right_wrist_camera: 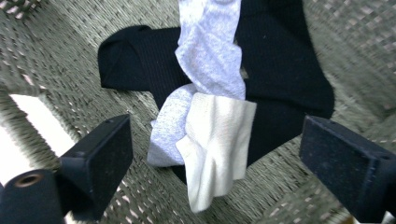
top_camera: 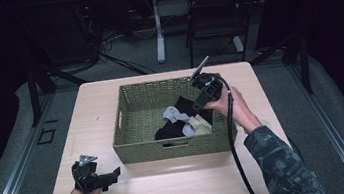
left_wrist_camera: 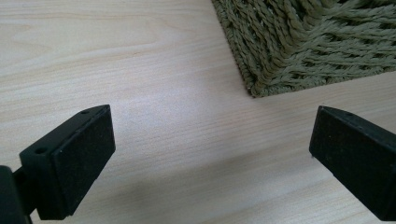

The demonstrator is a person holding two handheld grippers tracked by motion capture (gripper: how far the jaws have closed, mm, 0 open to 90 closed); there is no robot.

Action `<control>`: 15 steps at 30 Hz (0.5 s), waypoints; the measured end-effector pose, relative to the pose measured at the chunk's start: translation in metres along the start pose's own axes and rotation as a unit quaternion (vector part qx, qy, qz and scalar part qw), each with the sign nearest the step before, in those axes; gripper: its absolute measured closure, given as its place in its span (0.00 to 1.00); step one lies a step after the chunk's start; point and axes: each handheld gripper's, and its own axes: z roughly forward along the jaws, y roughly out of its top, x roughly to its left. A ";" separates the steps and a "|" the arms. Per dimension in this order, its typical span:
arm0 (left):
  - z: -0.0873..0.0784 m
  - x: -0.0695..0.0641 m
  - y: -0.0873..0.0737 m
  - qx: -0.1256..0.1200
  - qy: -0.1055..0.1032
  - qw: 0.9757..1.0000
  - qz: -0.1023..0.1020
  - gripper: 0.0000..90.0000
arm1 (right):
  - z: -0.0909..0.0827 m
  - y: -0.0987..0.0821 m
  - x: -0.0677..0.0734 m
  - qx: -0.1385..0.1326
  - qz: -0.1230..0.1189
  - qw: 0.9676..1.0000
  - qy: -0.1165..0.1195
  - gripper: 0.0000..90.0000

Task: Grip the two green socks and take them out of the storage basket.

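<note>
Right gripper view looks down past the right gripper, jaws spread wide and empty, onto a crumpled cream cloth sock lying lengthwise between them inside the olive woven rectangular basket, probably untouched, while the released left gripper idles outside its near-left corner.

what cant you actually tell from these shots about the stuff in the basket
- Black fabric, right gripper view: piece count unclear; the light grey sock and cream sock cover it.
- Grey sock: top cut off by the frame edge.
- High view: the olive woven basket near wall hides the pile's lower edge.
</note>
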 end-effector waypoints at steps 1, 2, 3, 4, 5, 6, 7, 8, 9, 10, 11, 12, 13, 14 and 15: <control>0.000 0.000 0.000 0.000 0.000 1.000 0.000 0.00 | 0.004 -0.001 0.000 0.003 0.003 1.000 0.000 0.16; 0.000 0.000 0.000 -0.003 0.001 1.000 -0.002 0.00 | 0.008 -0.001 0.001 0.007 0.005 1.000 -0.004 0.16; 0.000 0.000 0.000 0.000 0.000 1.000 0.000 0.00 | 0.013 -0.002 0.001 0.012 0.006 1.000 -0.003 0.17; 0.000 0.000 0.000 0.000 0.000 1.000 0.000 0.00 | 0.017 -0.002 0.001 0.020 0.007 1.000 -0.003 0.18; 0.000 0.000 0.000 0.001 -0.001 1.000 0.000 0.00 | 0.022 -0.003 0.002 0.021 0.011 1.000 -0.006 0.22; 0.000 0.000 0.000 -0.001 0.000 1.000 0.000 0.00 | 0.025 -0.003 0.002 0.028 0.011 1.000 -0.008 0.25; 0.000 0.000 0.000 -0.001 0.000 1.000 -0.001 0.00 | 0.030 -0.004 0.003 0.027 0.018 0.999 -0.008 0.26; 0.000 0.000 0.000 -0.001 0.000 1.000 0.000 0.00 | 0.033 -0.004 0.003 0.034 0.020 0.999 -0.008 0.27; 0.000 0.000 0.000 -0.001 0.000 1.000 0.000 0.00 | 0.037 -0.004 0.002 0.038 0.024 0.999 -0.010 0.29; 0.000 0.000 0.000 0.000 0.000 1.000 -0.001 0.00 | 0.039 -0.004 0.001 0.050 0.018 0.999 -0.012 0.31; 0.000 0.000 0.000 0.000 0.000 1.000 0.000 0.00 | 0.041 -0.004 0.000 0.053 0.017 0.998 -0.016 0.32; 0.000 0.000 0.000 0.000 0.000 1.000 0.000 0.00 | 0.044 -0.004 0.000 0.053 0.022 0.998 -0.017 0.35; 0.000 0.000 0.000 -0.001 0.000 1.000 0.000 0.00 | 0.045 -0.004 0.000 0.059 0.024 0.998 -0.018 0.36; 0.000 0.000 0.000 -0.001 0.000 1.000 0.000 0.00 | 0.047 -0.005 -0.001 0.059 0.024 0.998 -0.021 0.39; 0.000 0.000 0.000 0.001 -0.001 1.000 0.000 0.00 | 0.048 -0.004 -0.001 0.067 0.028 0.997 -0.022 0.42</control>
